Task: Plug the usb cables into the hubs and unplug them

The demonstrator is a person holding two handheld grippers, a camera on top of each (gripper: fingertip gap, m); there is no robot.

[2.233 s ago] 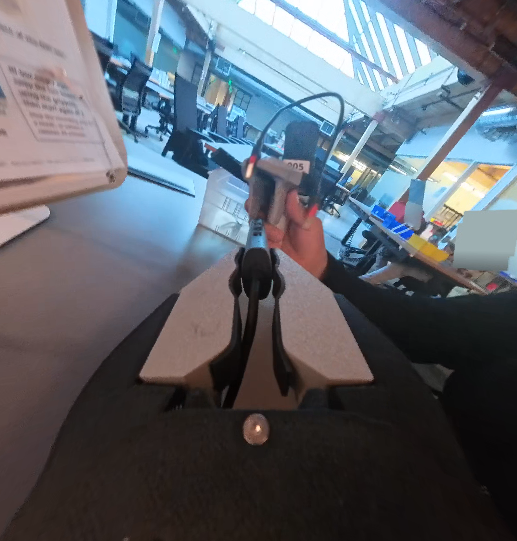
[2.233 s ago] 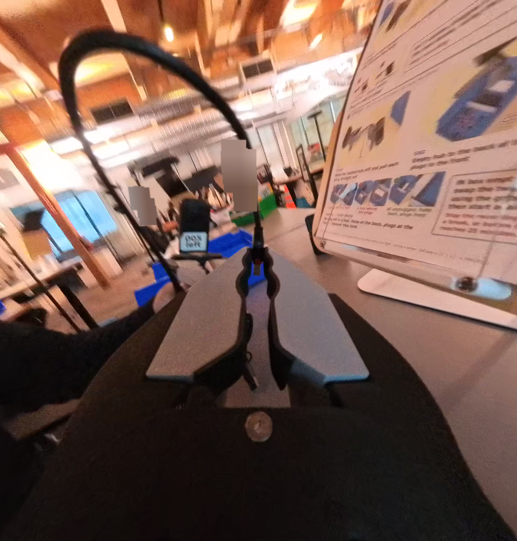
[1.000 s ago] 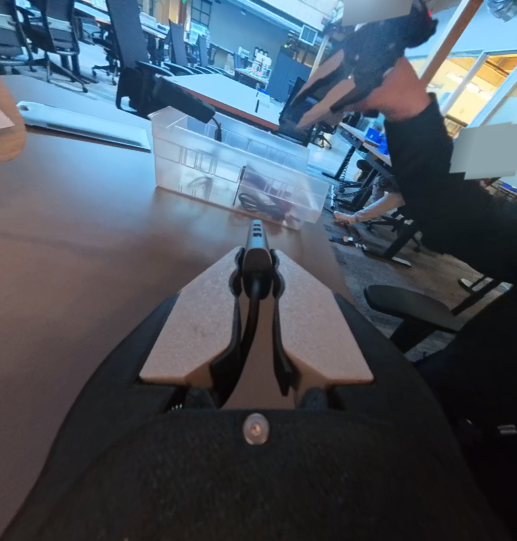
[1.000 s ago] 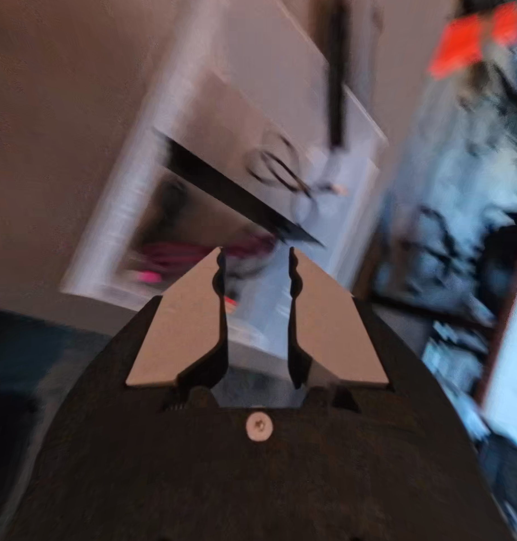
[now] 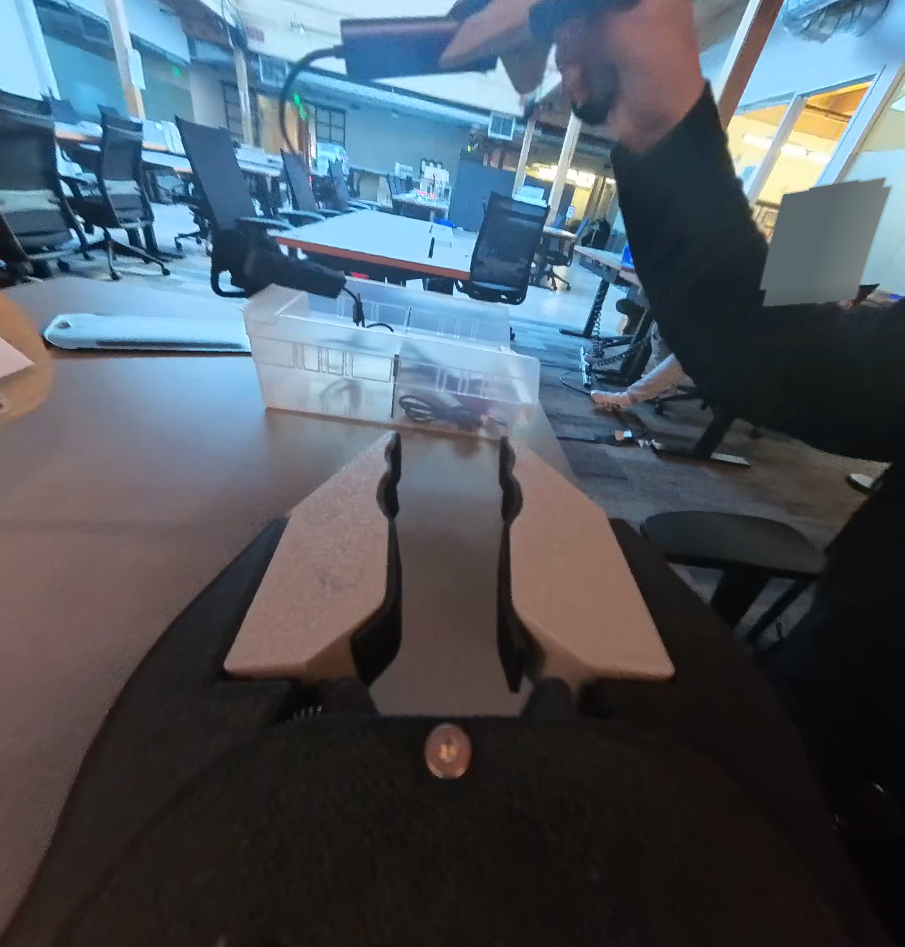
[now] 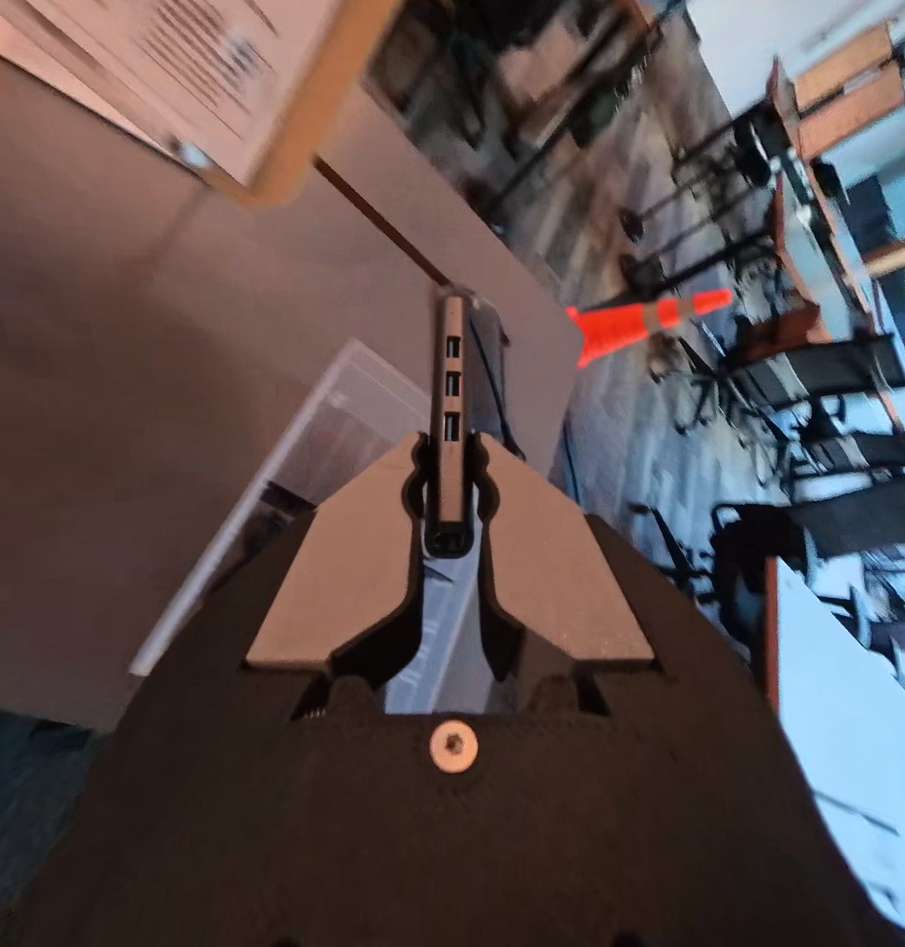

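Right wrist view: right tool [image 6: 447, 440] pinches the hub [image 6: 451, 410] above the clear bin [image 6: 306, 461] (left tool [image 5: 447, 453] spread, empty)

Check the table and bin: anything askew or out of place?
One thing: a black device lies tilted across the clear bin's far rim, not inside, its thin cable dropping in. Otherwise normal: right gripper holds a grey hub aloft, left gripper open, empty.
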